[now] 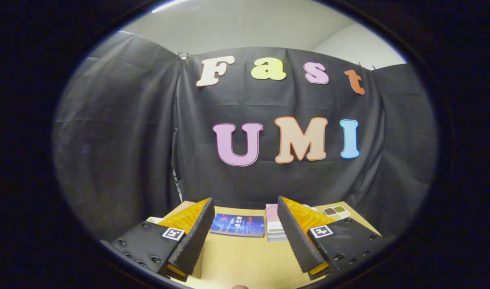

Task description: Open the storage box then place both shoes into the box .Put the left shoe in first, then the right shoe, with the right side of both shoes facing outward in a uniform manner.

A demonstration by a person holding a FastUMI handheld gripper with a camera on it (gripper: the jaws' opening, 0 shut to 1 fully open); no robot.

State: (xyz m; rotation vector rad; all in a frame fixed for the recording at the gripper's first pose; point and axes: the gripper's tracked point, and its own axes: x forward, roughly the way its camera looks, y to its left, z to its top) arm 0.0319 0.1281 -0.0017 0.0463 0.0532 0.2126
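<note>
Gripper view, looking level across a pale wooden worktop toward the black cloth wall of the booth. Hand-held gripper has its fingers spread wide apart, nothing between them, bare worktop in the gap. Each finger carries a small square marker tag on top.

Just beyond the fingers, between them, a blue book lies flat on the worktop. Right beside it, touching or nearly so, sits a short stack of pale pink and white books, partly hidden behind the right finger. Further right, beyond the right finger, a small white divided dish holds dark and greenish contents; too small to tell what they are. Something pale peeks out behind the left finger, at the worktop's left side; cannot tell what it is.

Storage box and shoes: cannot place them from this angle, camera is aimed at the wall and the worktop's far part. Light ceiling above the cloth wall.
</note>
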